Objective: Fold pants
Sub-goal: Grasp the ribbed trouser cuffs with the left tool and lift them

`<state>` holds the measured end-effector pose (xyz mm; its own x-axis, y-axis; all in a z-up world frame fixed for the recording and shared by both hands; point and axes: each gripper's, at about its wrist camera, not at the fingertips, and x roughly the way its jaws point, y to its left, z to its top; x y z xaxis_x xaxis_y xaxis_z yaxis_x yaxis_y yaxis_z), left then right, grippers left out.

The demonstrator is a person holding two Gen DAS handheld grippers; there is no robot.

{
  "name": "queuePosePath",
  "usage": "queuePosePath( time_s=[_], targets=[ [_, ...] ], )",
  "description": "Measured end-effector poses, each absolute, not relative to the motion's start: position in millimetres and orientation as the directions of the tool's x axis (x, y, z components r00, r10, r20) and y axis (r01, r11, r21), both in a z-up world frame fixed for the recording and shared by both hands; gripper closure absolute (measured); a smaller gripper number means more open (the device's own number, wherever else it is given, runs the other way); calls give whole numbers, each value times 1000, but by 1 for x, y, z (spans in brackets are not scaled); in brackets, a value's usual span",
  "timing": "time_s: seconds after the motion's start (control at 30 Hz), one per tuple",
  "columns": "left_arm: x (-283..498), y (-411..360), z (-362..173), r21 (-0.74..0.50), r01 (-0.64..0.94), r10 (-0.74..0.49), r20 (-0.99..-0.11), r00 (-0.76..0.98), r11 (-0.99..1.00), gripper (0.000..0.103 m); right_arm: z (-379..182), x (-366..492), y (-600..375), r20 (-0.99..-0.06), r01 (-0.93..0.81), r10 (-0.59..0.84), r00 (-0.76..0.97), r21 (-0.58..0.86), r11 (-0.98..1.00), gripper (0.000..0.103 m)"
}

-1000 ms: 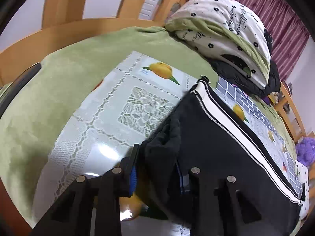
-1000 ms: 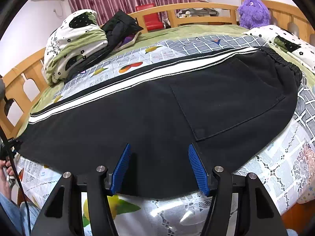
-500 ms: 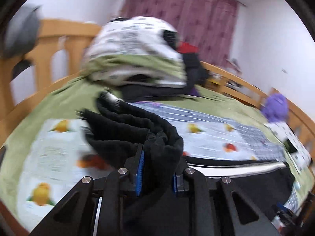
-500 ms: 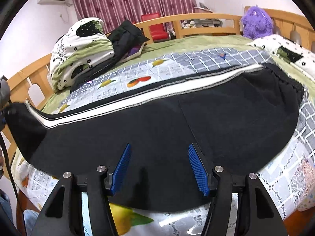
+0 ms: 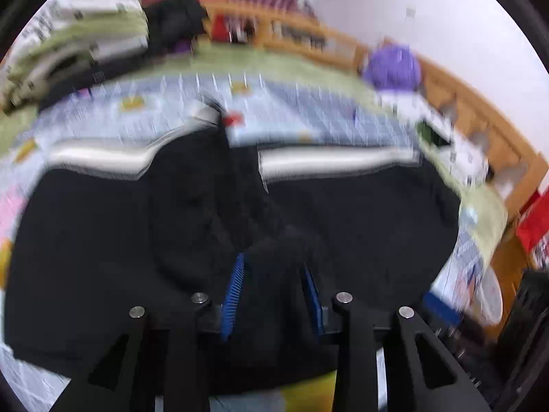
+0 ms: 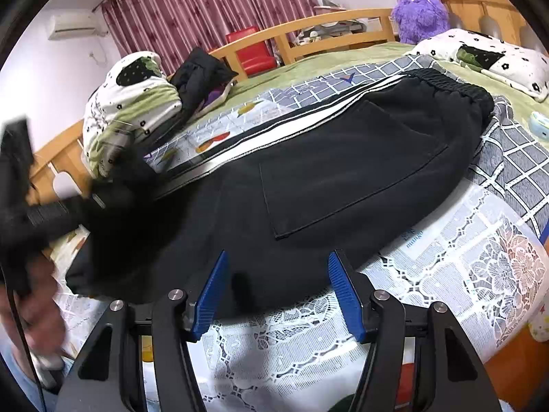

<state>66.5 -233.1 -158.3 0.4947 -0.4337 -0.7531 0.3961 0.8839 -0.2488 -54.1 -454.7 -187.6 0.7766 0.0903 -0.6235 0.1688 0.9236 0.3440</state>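
Black pants (image 6: 343,178) with a white side stripe lie across the bed, waistband at the right. My left gripper (image 5: 274,274) is shut on the leg end of the pants (image 5: 281,250) and holds it above the rest of the pants (image 5: 360,213); this view is motion-blurred. In the right wrist view the left gripper shows as a dark blur (image 6: 41,219) at the left with cloth hanging from it. My right gripper (image 6: 276,271) is open and empty, its blue pads just over the near edge of the pants.
The bed has a lace and checked cover (image 6: 463,257) and wooden rails (image 6: 326,31). A folded quilt (image 6: 130,103) and dark clothes (image 6: 199,75) lie at the far left. A purple plush toy (image 6: 418,10) and a pillow (image 6: 480,58) sit at the right.
My left gripper has lifted the leg end and swung it right, over the pants toward the waistband. The leg is doubled over. My right gripper has stayed open at the near edge.
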Motion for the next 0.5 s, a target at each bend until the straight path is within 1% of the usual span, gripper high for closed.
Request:
queuePosePath(
  time_s=[0.03,0.1,0.13,0.17,0.27,0.4,0.5],
  targets=[
    [62,-229,-162,-271,405,-454,-755,473,873,70,-188,-55,-455,-620,165,96,779,351,922,43],
    [56,-216,-159,-286,410,-471,-745,473,866,54,-189,-53,-452,-620,149,116,776,360,921,42],
    [52,-206,-155,-282,406,-467,-737,489,869,33,-190,-52,-449,-624,138,126,771,358,924,42],
    [46,-188,-148,-262,381,-442,-722,532,887,25,-191,-50,-446,-628,130,133,767,354,926,42],
    [43,-146,-141,-219,321,-378,-700,605,921,25,-189,-42,-430,-627,81,179,758,363,928,42],
    [45,-82,-141,-138,183,-225,-732,643,973,25,-172,-17,-401,-607,-7,260,751,386,922,42],
    [39,-40,-143,-151,104,-182,-734,655,983,25,-159,9,-377,-610,-66,296,735,371,926,42]
  ],
)
